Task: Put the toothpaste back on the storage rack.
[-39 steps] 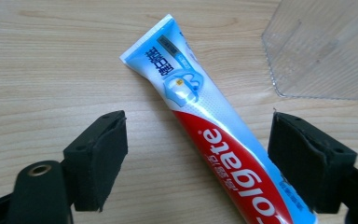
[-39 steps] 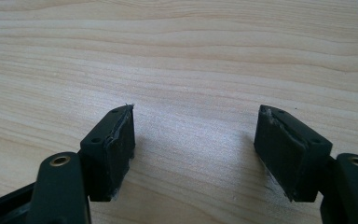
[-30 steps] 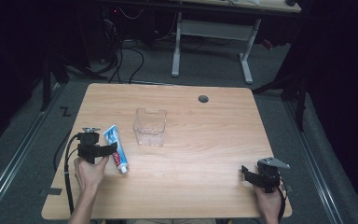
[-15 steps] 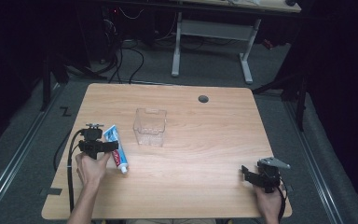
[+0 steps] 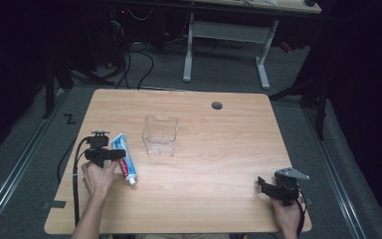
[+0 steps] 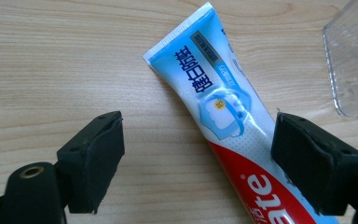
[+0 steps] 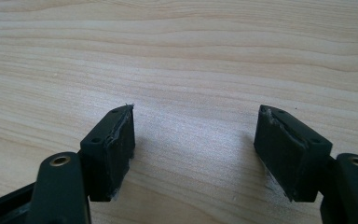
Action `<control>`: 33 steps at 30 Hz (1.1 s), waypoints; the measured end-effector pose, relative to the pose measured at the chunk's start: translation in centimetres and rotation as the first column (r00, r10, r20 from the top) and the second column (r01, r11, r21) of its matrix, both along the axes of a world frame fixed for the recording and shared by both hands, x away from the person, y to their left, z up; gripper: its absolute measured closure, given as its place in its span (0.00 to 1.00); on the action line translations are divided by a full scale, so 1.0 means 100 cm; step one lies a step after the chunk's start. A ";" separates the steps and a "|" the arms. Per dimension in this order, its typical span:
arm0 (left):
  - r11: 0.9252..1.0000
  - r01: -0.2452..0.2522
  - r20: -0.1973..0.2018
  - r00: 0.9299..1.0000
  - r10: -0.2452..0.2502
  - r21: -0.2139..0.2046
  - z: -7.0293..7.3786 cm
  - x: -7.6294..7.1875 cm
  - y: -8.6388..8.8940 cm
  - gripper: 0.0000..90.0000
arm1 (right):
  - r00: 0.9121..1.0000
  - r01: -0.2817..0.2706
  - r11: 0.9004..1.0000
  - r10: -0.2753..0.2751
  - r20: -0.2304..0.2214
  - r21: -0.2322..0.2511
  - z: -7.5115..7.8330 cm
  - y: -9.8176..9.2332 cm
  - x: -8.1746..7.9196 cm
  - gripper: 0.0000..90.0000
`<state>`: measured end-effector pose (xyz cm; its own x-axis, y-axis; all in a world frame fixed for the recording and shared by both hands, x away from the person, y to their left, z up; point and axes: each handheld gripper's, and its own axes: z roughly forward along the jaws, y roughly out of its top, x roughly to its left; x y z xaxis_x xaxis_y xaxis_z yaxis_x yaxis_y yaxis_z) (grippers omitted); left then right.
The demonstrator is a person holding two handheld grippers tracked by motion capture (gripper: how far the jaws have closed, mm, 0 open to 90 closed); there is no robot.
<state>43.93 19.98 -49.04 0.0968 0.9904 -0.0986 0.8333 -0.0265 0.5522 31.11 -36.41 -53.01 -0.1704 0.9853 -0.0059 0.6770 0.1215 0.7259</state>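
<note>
A blue, white and red toothpaste tube (image 5: 124, 159) (image 6: 223, 112) lies flat on the wooden table (image 5: 214, 149) at the left. My left gripper (image 5: 110, 154) (image 6: 198, 158) hovers over it, open, its jaws standing either side of the tube's middle without touching it. A clear plastic box (image 5: 159, 135) stands upright just right of the tube; its corner (image 6: 354, 60) shows in the left gripper view. My right gripper (image 5: 268, 186) (image 7: 193, 154) is open near the table's front right corner, with bare wood between its jaws.
A dark round cable hole (image 5: 217, 105) sits near the table's far edge. Beyond the table are a white desk frame (image 5: 224, 50) and cables on a grey floor. A black cable (image 5: 74, 174) trails from the left gripper.
My left gripper has moved slightly toward the front edge along the tube. The right gripper has stayed put.
</note>
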 end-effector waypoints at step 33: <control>1.000 0.000 0.003 1.000 0.000 -0.025 -0.012 0.019 -0.017 0.34 | 1.000 0.002 1.000 -0.002 -0.005 -0.003 0.000 0.000 0.000 0.32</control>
